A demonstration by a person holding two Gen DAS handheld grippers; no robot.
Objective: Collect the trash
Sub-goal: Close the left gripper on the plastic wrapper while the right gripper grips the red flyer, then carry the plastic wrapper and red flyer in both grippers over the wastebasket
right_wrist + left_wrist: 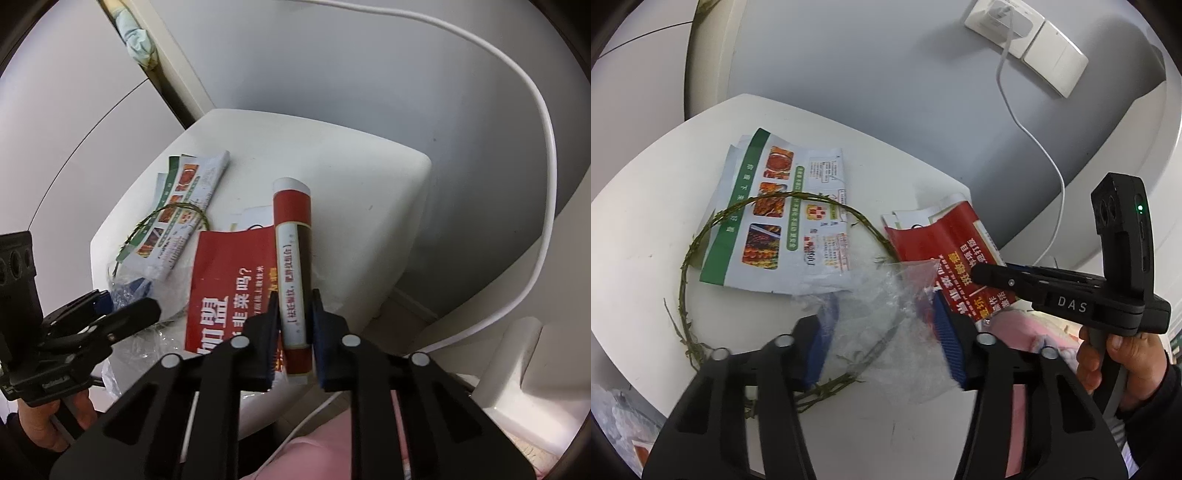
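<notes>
On the white table (646,229) lie a green-edged food flyer (775,214), a red flyer (945,243), a ring of green twig (687,258) and a crumpled clear plastic bag (879,317). My left gripper (882,332) is open, its blue pads either side of the plastic bag. My right gripper (293,325) is shut on the curled edge of the red flyer (295,258), which is rolled like a tube. The rest of the red flyer (229,280) lies flat. The right gripper also shows in the left wrist view (982,273).
A grey wall stands behind the table with a white socket and switch (1027,40) and a white cable (1052,177) hanging down. The table's far corner (417,166) is near the wall. Pink cloth (321,443) lies below.
</notes>
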